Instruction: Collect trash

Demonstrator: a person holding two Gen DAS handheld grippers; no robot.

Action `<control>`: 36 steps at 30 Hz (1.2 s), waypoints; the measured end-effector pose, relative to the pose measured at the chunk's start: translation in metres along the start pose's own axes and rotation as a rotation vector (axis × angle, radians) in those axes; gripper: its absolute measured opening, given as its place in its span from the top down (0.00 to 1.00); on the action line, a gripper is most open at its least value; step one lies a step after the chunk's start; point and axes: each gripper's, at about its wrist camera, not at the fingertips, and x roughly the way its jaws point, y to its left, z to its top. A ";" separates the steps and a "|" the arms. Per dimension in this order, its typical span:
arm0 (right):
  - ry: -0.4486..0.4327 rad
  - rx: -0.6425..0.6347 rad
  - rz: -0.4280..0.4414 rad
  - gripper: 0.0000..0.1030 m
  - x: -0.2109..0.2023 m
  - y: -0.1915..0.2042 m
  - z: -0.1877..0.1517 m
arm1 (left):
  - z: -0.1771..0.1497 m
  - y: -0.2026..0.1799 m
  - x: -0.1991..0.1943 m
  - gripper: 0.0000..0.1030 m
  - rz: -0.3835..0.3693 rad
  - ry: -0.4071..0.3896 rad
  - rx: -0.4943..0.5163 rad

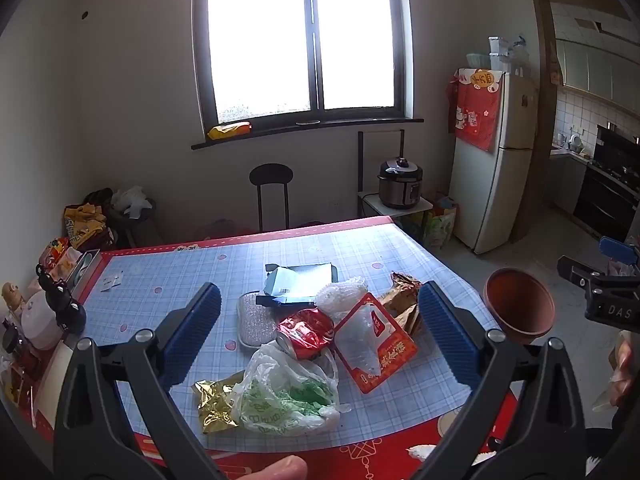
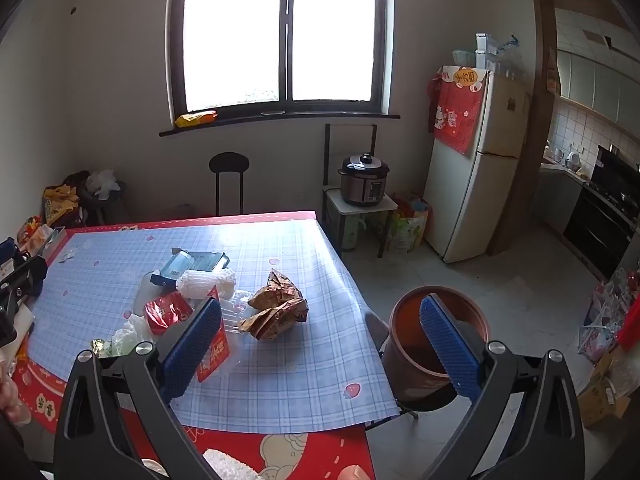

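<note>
Trash lies in a heap on the checked tablecloth (image 1: 168, 276): a white plastic bag with green print (image 1: 286, 394), a gold wrapper (image 1: 214, 402), a crushed red can (image 1: 306, 332), a red and clear pouch (image 1: 374, 346), white foam netting (image 1: 340, 294), brown crumpled wrappers (image 2: 276, 306) and a dark packet (image 1: 300, 282). A brown bin (image 2: 434, 344) stands on a chair off the table's right edge. My left gripper (image 1: 320, 332) hovers open above the heap. My right gripper (image 2: 320, 344) hangs open over the table's right edge, its right finger in front of the bin.
Bottles and jars (image 1: 60, 308) crowd the table's left edge. A silver mat (image 1: 256, 322) lies under the trash. Beyond the table stand a black stool (image 1: 272, 196), a pressure cooker (image 1: 400, 184) on a small stand and a fridge (image 1: 492, 160). Boxes and bags (image 2: 604, 344) sit on the floor at right.
</note>
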 end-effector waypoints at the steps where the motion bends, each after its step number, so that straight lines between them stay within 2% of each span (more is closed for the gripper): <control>1: 0.002 0.000 0.000 0.05 0.000 0.000 0.001 | 0.001 0.000 0.001 0.05 0.000 0.000 0.000; 36: 0.012 0.009 0.008 0.05 0.003 0.002 0.001 | -0.005 0.001 -0.003 0.05 0.009 -0.005 -0.010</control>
